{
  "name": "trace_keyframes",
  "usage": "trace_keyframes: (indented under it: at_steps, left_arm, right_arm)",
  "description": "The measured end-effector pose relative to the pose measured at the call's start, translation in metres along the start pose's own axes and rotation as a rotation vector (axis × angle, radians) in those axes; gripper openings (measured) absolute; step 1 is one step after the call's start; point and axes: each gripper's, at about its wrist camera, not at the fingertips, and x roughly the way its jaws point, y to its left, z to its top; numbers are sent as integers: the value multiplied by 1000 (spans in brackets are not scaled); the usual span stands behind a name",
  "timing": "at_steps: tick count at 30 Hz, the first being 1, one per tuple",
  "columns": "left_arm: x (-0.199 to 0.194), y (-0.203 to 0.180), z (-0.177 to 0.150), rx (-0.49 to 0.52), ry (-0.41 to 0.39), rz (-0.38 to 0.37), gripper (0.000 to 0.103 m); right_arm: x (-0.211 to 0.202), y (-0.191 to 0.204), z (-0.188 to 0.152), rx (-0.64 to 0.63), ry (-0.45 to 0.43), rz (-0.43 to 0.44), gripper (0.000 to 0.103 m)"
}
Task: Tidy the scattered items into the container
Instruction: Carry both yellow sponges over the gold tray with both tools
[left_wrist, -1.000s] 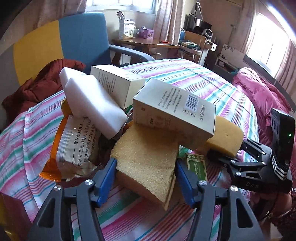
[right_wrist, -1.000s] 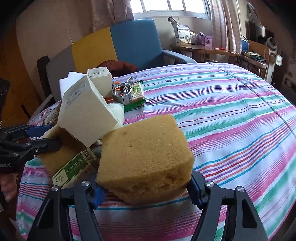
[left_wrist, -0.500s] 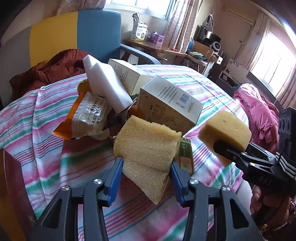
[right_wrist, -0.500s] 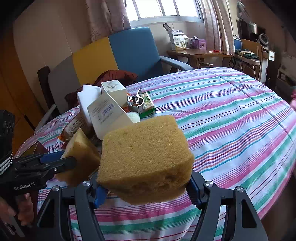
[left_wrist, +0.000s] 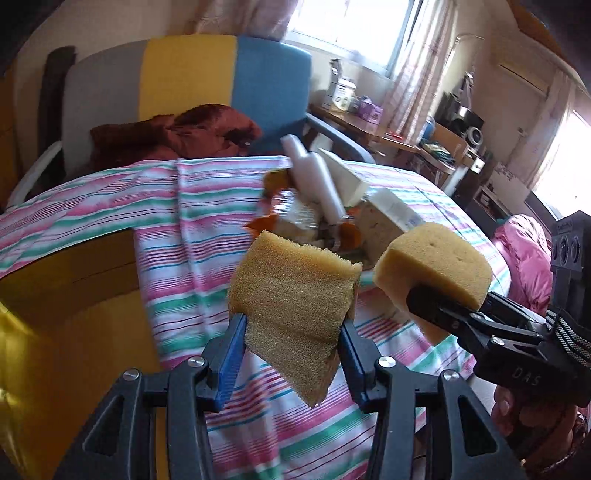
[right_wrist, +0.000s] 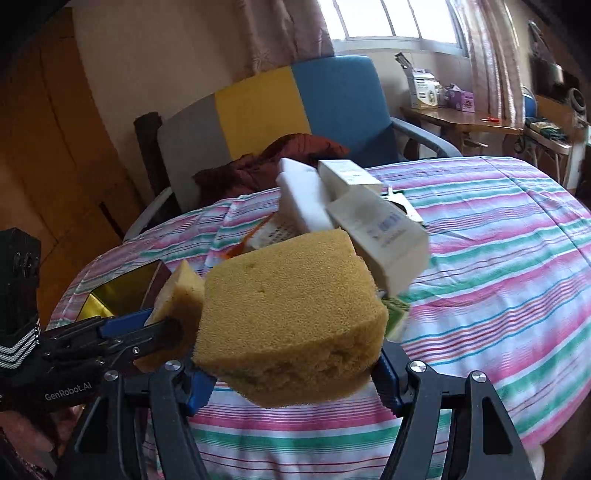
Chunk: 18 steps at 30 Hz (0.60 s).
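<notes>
The flat sponge (left_wrist: 295, 295) sits pinched between the blue pads of the left gripper (left_wrist: 291, 354), clear of the striped bedspread (left_wrist: 184, 229), its lower half sagging below the jaws. At its 3 o'clock, just beside it, the thick sponge (right_wrist: 291, 325) is clamped in the right gripper (right_wrist: 288, 373), also held in the air. At 12 o'clock, further off, the heap of boxes and packets (left_wrist: 332, 206) waits on the bed. The carry step looks to be in hand: both sponges lifted, neither placed. The yellow-lined container (left_wrist: 55, 332) lies open at 9 o'clock; next, each sponge should swing over it before the jaws let go
</notes>
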Motion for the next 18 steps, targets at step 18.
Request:
trace_keyframes:
  at_steps: [18]
  left_arm:
    - [-71,164,-30,-315,-68,155,15]
  right_arm:
    - [59,200,20,-322,79,226,71]
